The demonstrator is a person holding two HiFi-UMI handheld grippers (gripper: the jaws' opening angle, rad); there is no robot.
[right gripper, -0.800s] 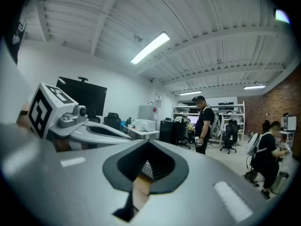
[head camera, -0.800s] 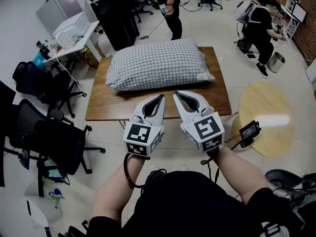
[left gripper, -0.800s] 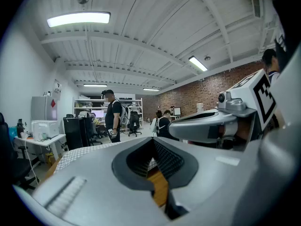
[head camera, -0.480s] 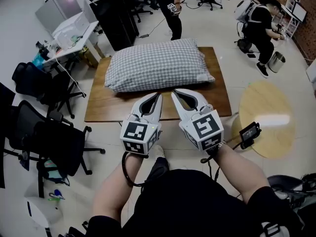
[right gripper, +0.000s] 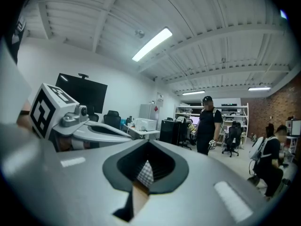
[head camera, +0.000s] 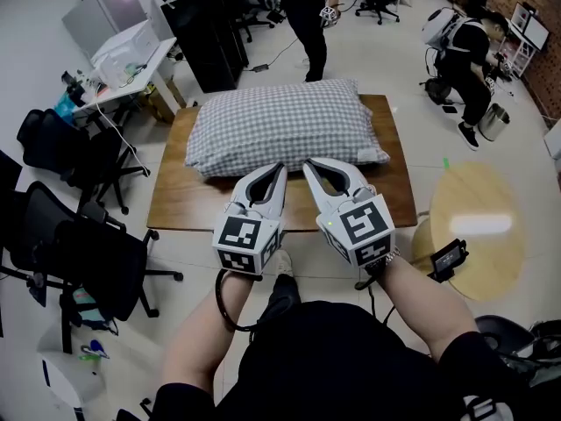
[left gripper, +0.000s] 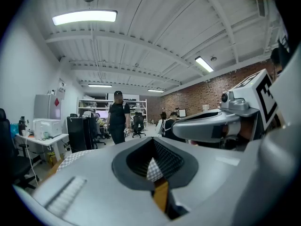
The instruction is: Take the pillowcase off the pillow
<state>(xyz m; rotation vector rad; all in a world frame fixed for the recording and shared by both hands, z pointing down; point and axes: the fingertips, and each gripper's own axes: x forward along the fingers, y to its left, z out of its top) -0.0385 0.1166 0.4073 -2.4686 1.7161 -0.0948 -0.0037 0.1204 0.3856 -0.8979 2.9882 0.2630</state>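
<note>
Over the last moment the person has drawn closer to the low brown wooden table (head camera: 188, 204). The two grey-and-white plastic grippers, held side by side and level, now have their tips showing against the near side of the pillow, where a little earlier a strip of bare wood lay between them. The left gripper (head camera: 279, 167) has its jaws pressed together on nothing, and the right gripper (head camera: 308, 163) is the same. Through each one's narrow slot only a sliver of checked cloth and table wood shows ahead. Beyond the table's far edge, the standing person in black (head camera: 307, 7) has also shifted along.

So I would call this the approach: nothing has been taken hold of yet, the case is fully on, and the jaws would have to part before they could pinch any cloth.

The plump rectangular pillow in its grey-and-white checked pillowcase (head camera: 285, 125) lies lengthways across the far half of the table, reaching nearly from the left edge to the right. The bare board is along the near edge. The cloth looks like soft woven cotton, puffed and rounded over the filling, with a flatter flap at the near right corner. I cannot tell whether that is the open end. The tabletop is smooth, flat and hard-edged, so the fabric should slide on it easily.
</note>
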